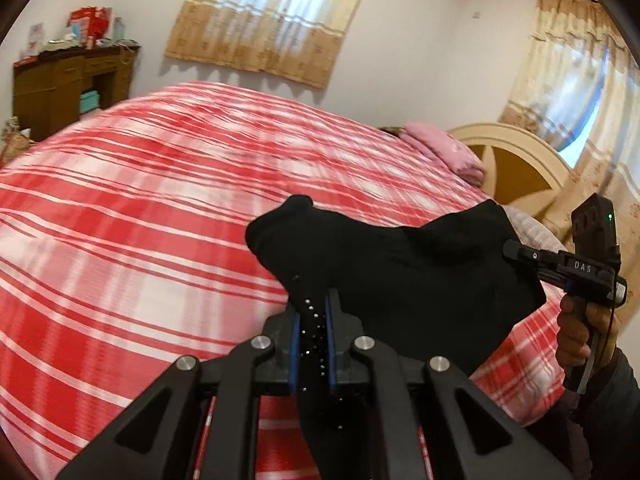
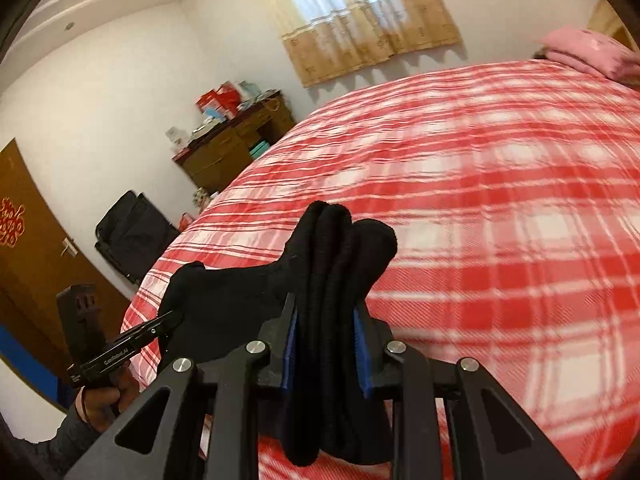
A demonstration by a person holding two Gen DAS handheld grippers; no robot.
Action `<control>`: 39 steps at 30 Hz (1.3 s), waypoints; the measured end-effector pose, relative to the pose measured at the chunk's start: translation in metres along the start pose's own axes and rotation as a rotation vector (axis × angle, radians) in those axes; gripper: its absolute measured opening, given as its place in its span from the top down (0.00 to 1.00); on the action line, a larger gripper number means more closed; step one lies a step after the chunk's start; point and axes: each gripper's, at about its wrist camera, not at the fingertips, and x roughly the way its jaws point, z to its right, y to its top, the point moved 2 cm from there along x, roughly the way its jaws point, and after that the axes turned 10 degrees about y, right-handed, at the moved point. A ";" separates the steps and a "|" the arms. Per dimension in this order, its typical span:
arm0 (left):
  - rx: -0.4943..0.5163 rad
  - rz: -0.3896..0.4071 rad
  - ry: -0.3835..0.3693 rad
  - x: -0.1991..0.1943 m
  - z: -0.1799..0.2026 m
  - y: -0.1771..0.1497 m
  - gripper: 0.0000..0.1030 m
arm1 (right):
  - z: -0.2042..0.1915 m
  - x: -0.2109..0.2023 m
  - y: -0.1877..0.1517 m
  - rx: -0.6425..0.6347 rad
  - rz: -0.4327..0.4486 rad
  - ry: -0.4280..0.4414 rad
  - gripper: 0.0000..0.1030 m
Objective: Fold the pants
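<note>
The black pants (image 1: 400, 264) hang bunched in the air above the bed (image 1: 140, 208), stretched between both tools. The cloth is plain black; small bright studs dot the strip clamped in the left gripper (image 1: 313, 320), whose jaws are clenched on a thin fold. The right gripper (image 2: 325, 320) grasps a thick bundle of several folds. Its body reads "DAS" in the left view. The bedcover is red and white plaid. A pink pillow (image 1: 444, 152) lies near the headboard (image 1: 508, 152).
</note>
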 end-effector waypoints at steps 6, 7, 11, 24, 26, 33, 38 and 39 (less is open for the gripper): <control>-0.029 0.035 0.088 -0.003 -0.043 0.016 0.89 | -0.013 0.069 0.029 -0.029 -0.043 0.043 0.76; -0.032 0.039 0.100 -0.004 -0.047 0.018 0.89 | -0.015 0.080 0.032 -0.037 -0.050 0.049 0.76; -0.047 0.046 0.136 -0.002 -0.066 0.021 0.89 | -0.022 0.113 0.037 -0.056 -0.073 0.064 0.76; -0.017 0.004 0.206 0.022 -0.089 0.014 0.89 | 0.003 0.167 0.041 -0.028 -0.121 0.014 0.76; -0.010 0.000 0.214 0.023 -0.088 0.012 0.89 | 0.007 0.171 0.039 -0.024 -0.129 0.008 0.76; -0.007 -0.022 0.229 0.029 -0.088 0.005 0.89 | 0.019 0.178 0.034 -0.004 -0.152 -0.012 0.76; 0.005 -0.024 0.244 0.031 -0.085 0.004 0.89 | 0.022 0.181 0.032 0.004 -0.163 -0.021 0.76; 0.004 -0.027 0.244 0.031 -0.085 0.004 0.88 | 0.022 0.182 0.032 0.004 -0.165 -0.024 0.76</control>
